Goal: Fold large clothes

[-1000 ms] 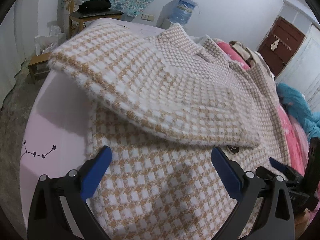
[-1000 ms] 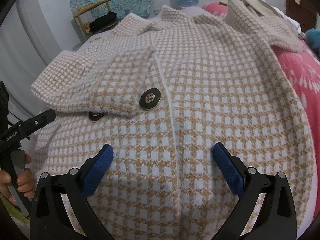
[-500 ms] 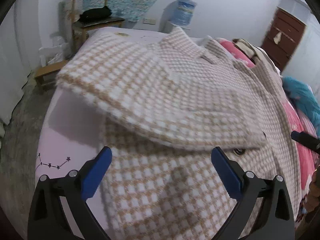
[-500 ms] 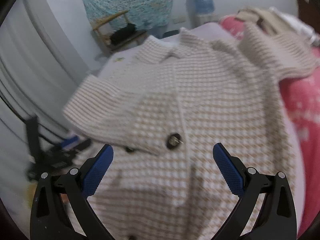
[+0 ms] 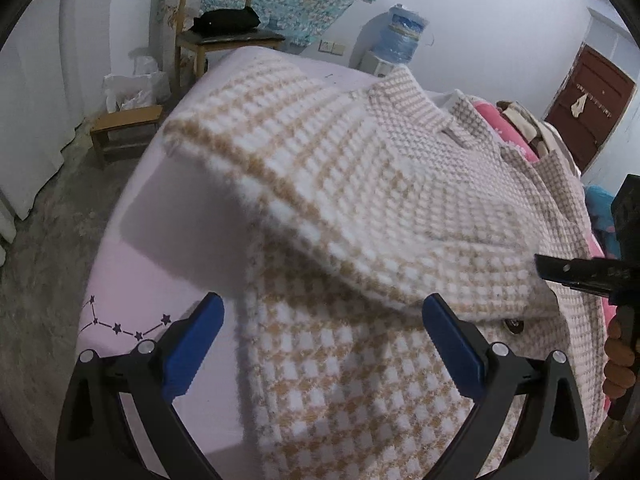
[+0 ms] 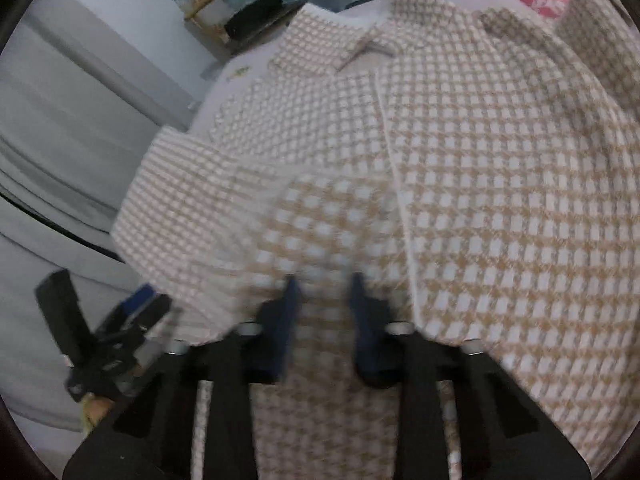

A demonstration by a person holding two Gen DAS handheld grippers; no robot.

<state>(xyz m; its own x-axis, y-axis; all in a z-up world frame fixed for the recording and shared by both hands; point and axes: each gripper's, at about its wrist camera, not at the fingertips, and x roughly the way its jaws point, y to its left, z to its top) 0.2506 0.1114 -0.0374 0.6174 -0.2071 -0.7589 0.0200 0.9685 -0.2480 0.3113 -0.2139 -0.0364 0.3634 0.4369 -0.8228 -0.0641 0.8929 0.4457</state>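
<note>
Our checked coat [image 5: 400,208] spread on the pink bed [image 5: 132,280], one sleeve folded across its front, our left tool [image 5: 320,344] wide open over the hem gripping nothing, our right tool [image 6: 324,312] closing with coat cloth between its pads

A tan-and-white checked coat [image 5: 360,208] lay across a pink-sheeted bed [image 5: 132,272], one sleeve folded over its front; the left gripper [image 5: 324,340] hovered above it, blue pads wide apart
</note>
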